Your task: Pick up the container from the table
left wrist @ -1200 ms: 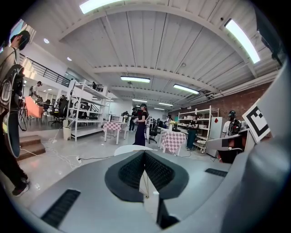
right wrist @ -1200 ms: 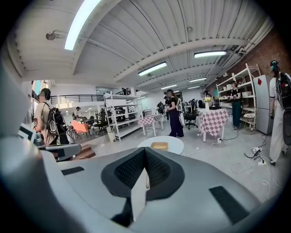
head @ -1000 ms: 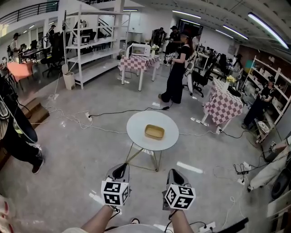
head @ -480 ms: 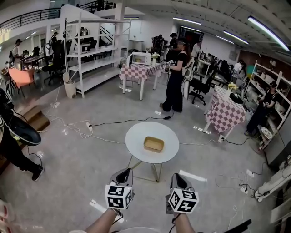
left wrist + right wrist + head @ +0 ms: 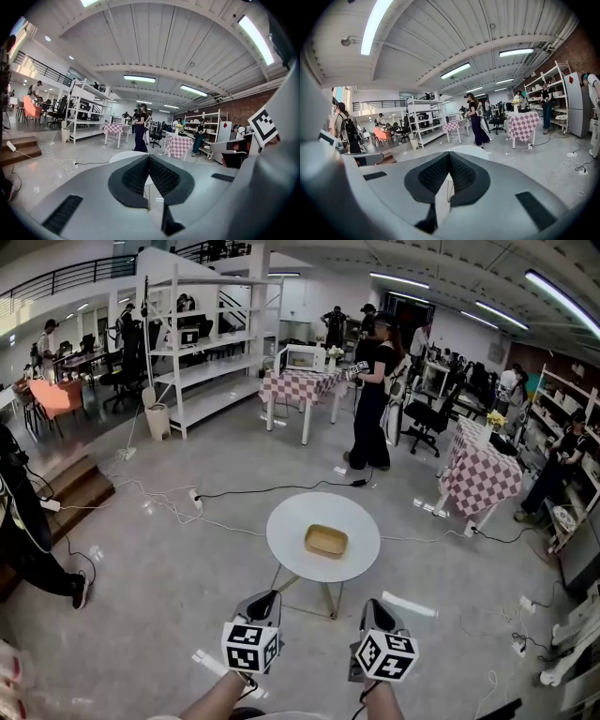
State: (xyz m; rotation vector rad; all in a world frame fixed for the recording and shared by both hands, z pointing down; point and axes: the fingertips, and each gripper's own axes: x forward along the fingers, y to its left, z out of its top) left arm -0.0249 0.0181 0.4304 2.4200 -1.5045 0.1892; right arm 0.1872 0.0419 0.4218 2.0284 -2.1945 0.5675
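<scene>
A shallow tan container (image 5: 326, 541) lies near the middle of a round white table (image 5: 291, 545) on thin legs. My left gripper (image 5: 267, 600) and right gripper (image 5: 375, 607) hang side by side below the table in the head view, well short of it. Both are shut with nothing between the jaws. In the left gripper view the table (image 5: 123, 156) peeks over the closed jaws of the left gripper (image 5: 148, 158). The right gripper view shows the table (image 5: 468, 151) just past the shut right gripper (image 5: 449, 155). The container is hidden in both gripper views.
A person in dark clothes (image 5: 373, 395) stands beyond the table. Checkered tables (image 5: 301, 388) (image 5: 481, 476), white shelving (image 5: 192, 343), cables (image 5: 234, 495) on the concrete floor and another person (image 5: 28, 531) at the left edge surround the spot.
Both grippers have come nearer to the round table, which now sits slightly lower and larger in the head view. The jaws stayed shut.
</scene>
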